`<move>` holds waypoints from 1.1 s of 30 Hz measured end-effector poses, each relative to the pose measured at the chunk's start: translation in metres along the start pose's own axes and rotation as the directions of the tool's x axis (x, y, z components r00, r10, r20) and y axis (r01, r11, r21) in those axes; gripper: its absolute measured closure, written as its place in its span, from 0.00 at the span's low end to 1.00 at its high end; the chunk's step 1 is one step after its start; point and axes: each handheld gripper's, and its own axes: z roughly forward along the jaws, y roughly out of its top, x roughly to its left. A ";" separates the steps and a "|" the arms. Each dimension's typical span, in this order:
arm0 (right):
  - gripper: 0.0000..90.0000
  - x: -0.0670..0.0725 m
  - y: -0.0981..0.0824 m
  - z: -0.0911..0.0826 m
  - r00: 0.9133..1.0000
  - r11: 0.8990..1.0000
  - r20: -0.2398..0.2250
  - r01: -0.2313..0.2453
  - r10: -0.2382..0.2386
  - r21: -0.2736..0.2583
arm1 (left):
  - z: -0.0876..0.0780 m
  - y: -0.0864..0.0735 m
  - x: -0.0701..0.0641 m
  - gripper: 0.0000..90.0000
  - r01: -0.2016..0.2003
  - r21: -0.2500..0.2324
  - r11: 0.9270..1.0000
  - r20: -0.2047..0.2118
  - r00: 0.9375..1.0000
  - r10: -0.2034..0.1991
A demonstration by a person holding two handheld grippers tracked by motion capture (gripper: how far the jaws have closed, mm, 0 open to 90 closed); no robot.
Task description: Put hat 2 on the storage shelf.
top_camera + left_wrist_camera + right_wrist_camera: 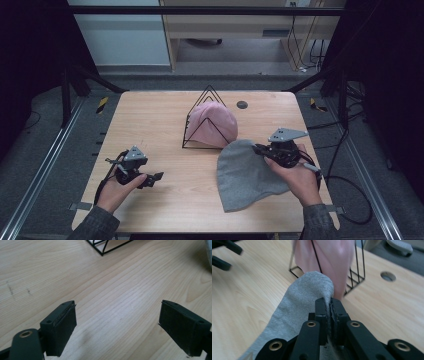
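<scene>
Grey knit hat (pixel 247 175) lies flat on the wooden table (pixel 150 130), just in front of and to the right of the black wire rack (pixel 209 120), which serves as the landmark. A pink hat (pixel 212 124) already stands inside that rack.

Step in hand, as judged: lift the grey hat by its upper right edge and carry it to the rack beside the pink one.

Right gripper (pixel 261 149): jaws clenched on a fold of the grey fabric at the hat's edge nearest the rack. In the right gripper view the cloth (pixel 304 295) bunches up ahead of the closed pads, with the rack and pink hat directly beyond.

Left gripper (pixel 159 176): jaws wide apart, holding nothing, hovering over bare wood well to the left of the rack and in front of it. Its own view has one corner of the rack (pixel 105 247) at the top.

Notes for doing it well:
- Keep the pinch firm; knit slips easily.
- Raise high enough that the trailing brim clears the rack's wires.
- Bring the free left gripper in to support the hanging side, so that the hat enters upright and doesn't snag or push the pink hat.
</scene>
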 end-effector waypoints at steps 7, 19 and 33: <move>0.96 0.018 0.032 -0.010 0.997 0.998 -0.041 0.057 -0.059 -0.040 | -0.003 0.006 -0.016 0.15 -0.030 -0.025 0.999 0.069 0.997 0.031; 0.96 0.050 0.093 -0.016 0.980 0.981 -0.075 0.179 -0.185 -0.078 | -0.015 0.032 -0.040 0.15 -0.098 -0.077 0.992 0.126 0.986 0.107; 0.96 0.075 0.132 -0.013 0.962 0.964 -0.107 0.237 -0.250 -0.117 | -0.022 0.075 -0.047 0.18 -0.137 -0.142 0.980 0.101 0.983 0.152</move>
